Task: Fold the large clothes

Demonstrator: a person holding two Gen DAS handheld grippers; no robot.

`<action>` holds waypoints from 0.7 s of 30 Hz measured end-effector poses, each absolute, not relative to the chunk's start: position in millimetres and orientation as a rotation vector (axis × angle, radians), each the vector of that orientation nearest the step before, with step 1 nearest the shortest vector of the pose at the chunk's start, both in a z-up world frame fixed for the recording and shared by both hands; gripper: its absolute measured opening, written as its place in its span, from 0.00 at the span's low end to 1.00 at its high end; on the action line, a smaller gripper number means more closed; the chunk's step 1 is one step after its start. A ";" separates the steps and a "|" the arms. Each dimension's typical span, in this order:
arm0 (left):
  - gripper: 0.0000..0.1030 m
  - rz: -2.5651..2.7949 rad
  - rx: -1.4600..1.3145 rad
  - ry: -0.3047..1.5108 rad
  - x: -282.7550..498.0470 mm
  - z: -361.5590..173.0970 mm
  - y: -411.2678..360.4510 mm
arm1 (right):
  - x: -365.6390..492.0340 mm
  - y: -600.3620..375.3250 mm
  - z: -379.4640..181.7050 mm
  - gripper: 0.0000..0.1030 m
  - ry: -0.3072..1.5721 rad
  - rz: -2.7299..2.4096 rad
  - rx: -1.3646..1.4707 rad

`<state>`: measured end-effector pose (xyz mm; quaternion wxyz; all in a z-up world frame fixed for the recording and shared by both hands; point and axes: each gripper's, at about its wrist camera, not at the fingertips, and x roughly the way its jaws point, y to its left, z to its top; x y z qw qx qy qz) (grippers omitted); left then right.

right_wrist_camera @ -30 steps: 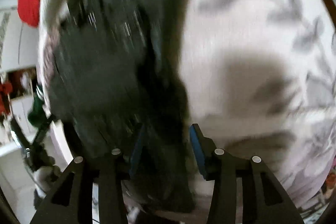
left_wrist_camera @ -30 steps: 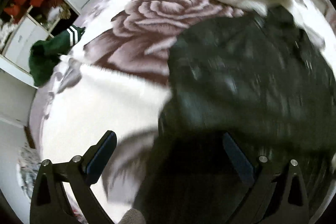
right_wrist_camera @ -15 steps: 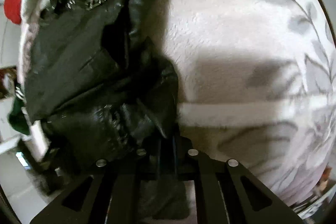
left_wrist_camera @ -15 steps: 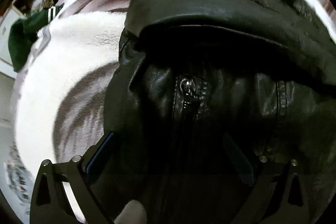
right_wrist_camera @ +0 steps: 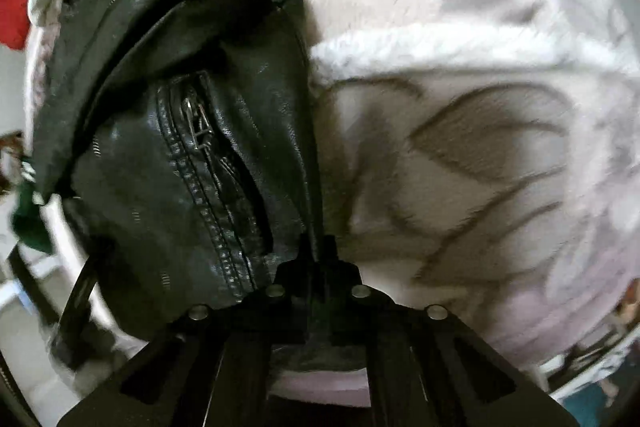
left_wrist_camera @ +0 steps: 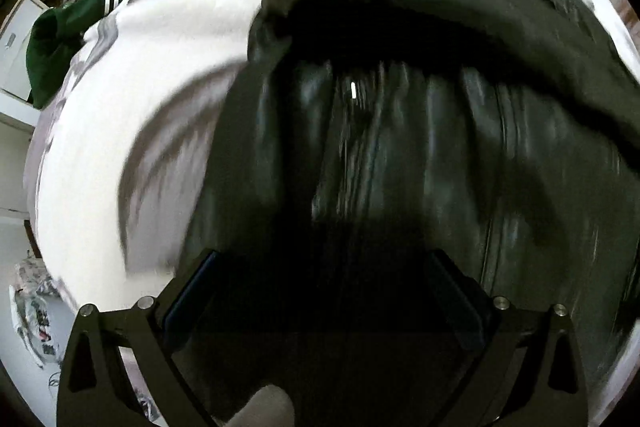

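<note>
Centrally, black leather jacket [right_wrist_camera: 168, 155], glossy, creased, bunched, zip [right_wrist_camera: 200, 123] exposed.

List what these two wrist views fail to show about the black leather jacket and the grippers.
- Left wrist view: the black leather jacket is motion-blurred, so its seams and zipper are unreadable.
- Left wrist view: whether the open left gripper touches the jacket is lost in dark shadow.
- Right wrist view: the edge pinched by the right gripper is hidden between its shut fingers.
- Right wrist view: the red cloth is cut off by the frame edge.
</note>
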<state>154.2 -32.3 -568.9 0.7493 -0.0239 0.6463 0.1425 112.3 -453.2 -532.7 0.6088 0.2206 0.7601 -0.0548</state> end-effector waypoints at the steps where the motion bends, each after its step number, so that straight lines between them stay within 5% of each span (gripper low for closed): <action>1: 1.00 0.317 -0.037 1.417 147.8 -571.3 -37.1 | 111.8 -452.8 -538.1 0.02 1.764 -0.158 0.504; 7: 1.00 0.376 0.021 1.409 127.3 -555.4 -66.3 | 125.7 -429.4 -539.3 0.06 1.844 -0.047 0.393; 13: 1.00 0.513 0.063 1.352 118.3 -526.7 -115.7 | 161.2 -473.3 -513.2 0.26 1.667 0.065 0.601; 21: 1.00 0.615 0.098 1.355 145.9 -549.0 -172.5 | 219.9 -481.5 -574.0 0.35 1.688 0.224 0.611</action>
